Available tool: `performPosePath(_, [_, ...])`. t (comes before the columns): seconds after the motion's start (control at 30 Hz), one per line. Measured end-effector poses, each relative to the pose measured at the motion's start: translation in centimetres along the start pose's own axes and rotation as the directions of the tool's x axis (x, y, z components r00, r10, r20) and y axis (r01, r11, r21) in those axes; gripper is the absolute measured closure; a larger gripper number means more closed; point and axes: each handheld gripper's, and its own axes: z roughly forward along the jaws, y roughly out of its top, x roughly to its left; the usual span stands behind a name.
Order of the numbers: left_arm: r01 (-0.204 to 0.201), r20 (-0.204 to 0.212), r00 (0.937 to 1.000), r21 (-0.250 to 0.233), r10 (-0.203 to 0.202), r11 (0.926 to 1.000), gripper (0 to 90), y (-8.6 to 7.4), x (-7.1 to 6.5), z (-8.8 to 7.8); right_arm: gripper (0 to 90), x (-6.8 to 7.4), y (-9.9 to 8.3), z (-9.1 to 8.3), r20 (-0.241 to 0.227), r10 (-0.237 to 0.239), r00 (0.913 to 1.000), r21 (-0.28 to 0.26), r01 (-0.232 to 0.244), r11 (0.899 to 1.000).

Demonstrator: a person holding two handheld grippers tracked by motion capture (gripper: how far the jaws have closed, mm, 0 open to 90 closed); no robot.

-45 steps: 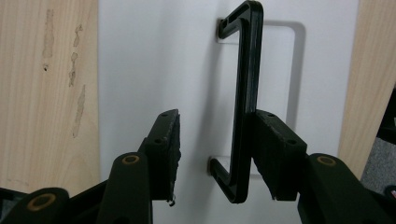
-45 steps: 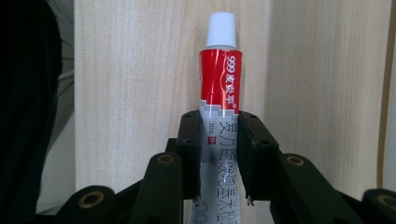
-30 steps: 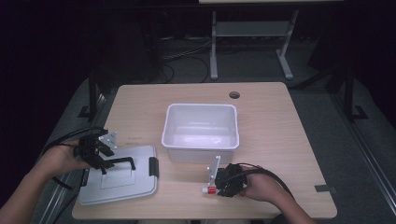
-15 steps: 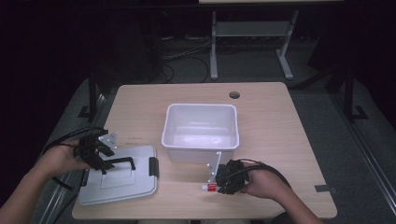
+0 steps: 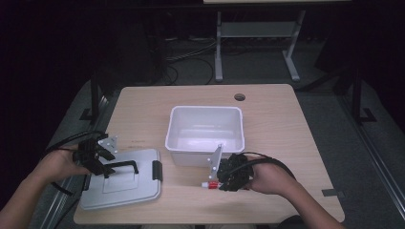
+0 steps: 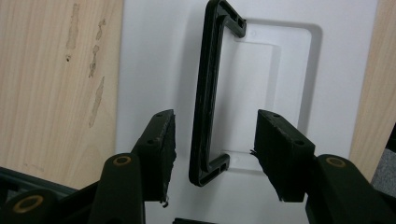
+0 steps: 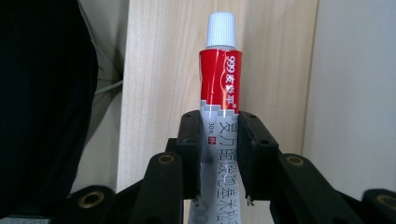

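holding the table (image 5: 286, 124) steady matters less than clearing the white bin (image 5: 205, 131) wall: lift too low and the tube strikes it. your left gripper (image 6: 212, 154), jaws just opening, straddles the lid (image 5: 119, 183) handle (image 6: 210, 88) ungripped. your right gripper (image 7: 219, 140) clamps the ointment tube (image 7: 219, 70); squeezing harder may burst it.

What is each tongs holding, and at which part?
Right tongs grip the tube at its lower body. Left tongs hold nothing.
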Motion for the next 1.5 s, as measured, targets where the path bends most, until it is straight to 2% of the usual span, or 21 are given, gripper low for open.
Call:
performPosePath(0.2, [0.0,-0.002,1.0,-0.002,0.0,1.0,46.7,0.0,0.0,-0.1,71.8,-0.4,0.9,-1.3,0.004,-0.018,0.9998,0.012,0.018,1.0])
performPosePath(0.57, [0.002,-0.001,1.0,-0.006,-0.002,1.0,46.4,0.1,0.0,-0.3,71.9,-1.6,2.2,-3.4,0.015,-0.025,0.9996,-0.002,0.025,1.0])
performPosePath(0.97, [-0.007,-0.003,1.0,-0.001,0.007,1.0,44.7,0.1,0.0,-0.3,71.8,-3.4,3.2,-5.5,0.036,-0.011,0.9993,-0.023,0.012,1.0])
performPosePath(1.5, [-0.014,0.005,0.9999,0.002,0.014,0.9999,45.2,0.2,0.1,-0.3,71.8,-5.5,4.1,-5.9,0.039,-0.002,0.9992,-0.008,0.002,1.0])
